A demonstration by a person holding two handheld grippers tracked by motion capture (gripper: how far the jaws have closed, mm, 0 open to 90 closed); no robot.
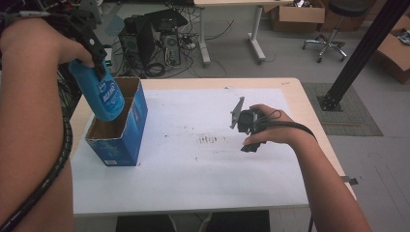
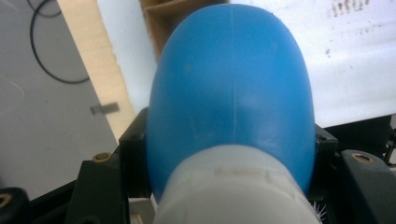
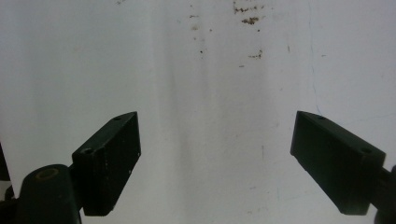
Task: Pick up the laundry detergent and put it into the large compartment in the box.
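We see the left gripper (image 1: 99, 60) clamped on the neck end of a blue bottle (image 1: 103, 94), smooth plastic with a white label and a pale cap, held tilted bottom-down over the open top of a blue cardboard box (image 1: 126, 140) at the table's left. The right gripper (image 3: 215, 158) rests with jaws spread wide over the white, speckled table cover (image 1: 193, 169), well apart from the box.

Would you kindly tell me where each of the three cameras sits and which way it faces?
High view: above the person's side, looking forward and down on the white-covered table; both forearms, left gripper, right gripper.
Left gripper view: rides the left gripper, looking along the blue plastic bottle clamped between its jaws.
Right gripper view: rides the right gripper, jaws apart, facing the bare sheet.
Shared: bottle above the open blue cardboard box.
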